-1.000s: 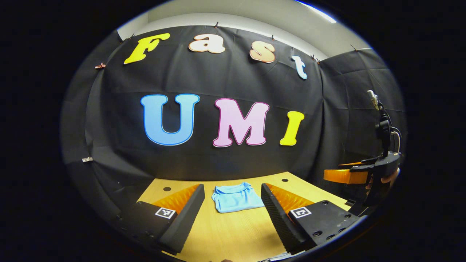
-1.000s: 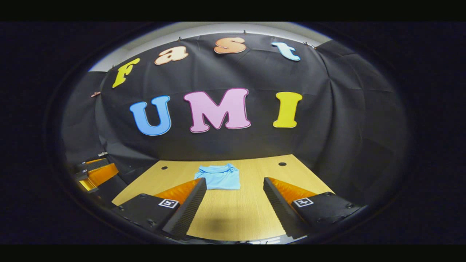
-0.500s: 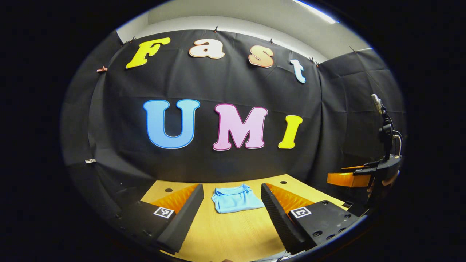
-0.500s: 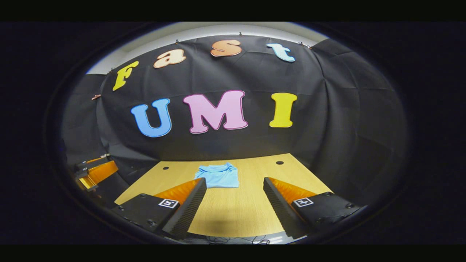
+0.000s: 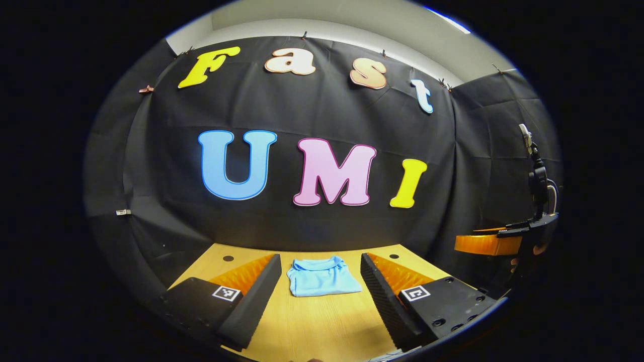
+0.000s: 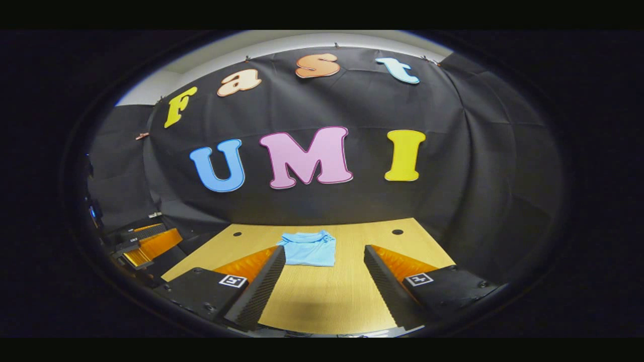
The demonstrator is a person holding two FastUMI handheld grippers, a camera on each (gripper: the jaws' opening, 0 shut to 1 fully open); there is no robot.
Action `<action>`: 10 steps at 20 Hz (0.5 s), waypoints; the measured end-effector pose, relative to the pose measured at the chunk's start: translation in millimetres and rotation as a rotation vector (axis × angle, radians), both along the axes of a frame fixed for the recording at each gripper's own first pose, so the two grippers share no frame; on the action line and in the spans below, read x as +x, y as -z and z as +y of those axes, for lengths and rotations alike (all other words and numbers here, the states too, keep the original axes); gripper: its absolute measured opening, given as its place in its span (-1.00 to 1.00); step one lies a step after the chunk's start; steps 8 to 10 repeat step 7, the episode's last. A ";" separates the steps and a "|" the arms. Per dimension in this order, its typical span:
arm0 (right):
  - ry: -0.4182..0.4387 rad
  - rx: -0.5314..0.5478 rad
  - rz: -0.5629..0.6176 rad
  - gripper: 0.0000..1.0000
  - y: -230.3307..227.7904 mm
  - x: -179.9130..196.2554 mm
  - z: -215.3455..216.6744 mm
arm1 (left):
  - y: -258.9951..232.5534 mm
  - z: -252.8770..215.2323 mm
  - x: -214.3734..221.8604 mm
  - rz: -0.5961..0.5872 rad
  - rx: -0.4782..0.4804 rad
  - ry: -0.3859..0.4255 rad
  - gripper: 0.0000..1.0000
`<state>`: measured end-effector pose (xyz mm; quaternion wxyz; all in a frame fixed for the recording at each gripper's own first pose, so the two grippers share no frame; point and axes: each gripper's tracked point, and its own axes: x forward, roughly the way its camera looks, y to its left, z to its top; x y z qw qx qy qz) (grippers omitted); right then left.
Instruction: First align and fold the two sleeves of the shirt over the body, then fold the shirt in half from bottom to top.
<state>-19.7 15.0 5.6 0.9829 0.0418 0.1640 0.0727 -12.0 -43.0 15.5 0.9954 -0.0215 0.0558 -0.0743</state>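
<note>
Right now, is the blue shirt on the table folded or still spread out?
Folded. The light blue polo shirt lies as a compact rectangle on the wooden table, collar at the far edge, no sleeves sticking out. Neither tool touches it.

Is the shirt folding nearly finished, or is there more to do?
It looks finished. The light blue fabric shirt lies as a small neat rectangle on the wooden table, collar at the far edge, no sleeves sticking out, so the sleeve folds and the bottom-to-top fold seem done. Nothing is in hand: the left claw and right claw are both open, held back from the shirt. Nothing visible is left.
</note>
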 end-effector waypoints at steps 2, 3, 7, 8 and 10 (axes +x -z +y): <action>-0.004 0.006 0.002 0.96 1.0 4.9 -2.3 | 0.0 -2.0 4.1 -0.001 0.006 -0.004 1.00; -0.007 0.008 0.005 0.95 1.9 6.4 -2.1 | -0.1 -2.9 4.9 0.001 0.008 -0.005 1.00; -0.013 0.005 0.005 0.95 1.3 10.7 -5.2 | 3.2 -3.9 9.2 0.008 0.010 -0.011 1.00; -0.013 0.005 0.005 0.95 1.3 10.7 -5.2 | 3.2 -3.9 9.2 0.008 0.010 -0.011 1.00; -0.013 0.005 0.005 0.95 1.3 10.7 -5.2 | 3.2 -3.9 9.2 0.008 0.010 -0.011 1.00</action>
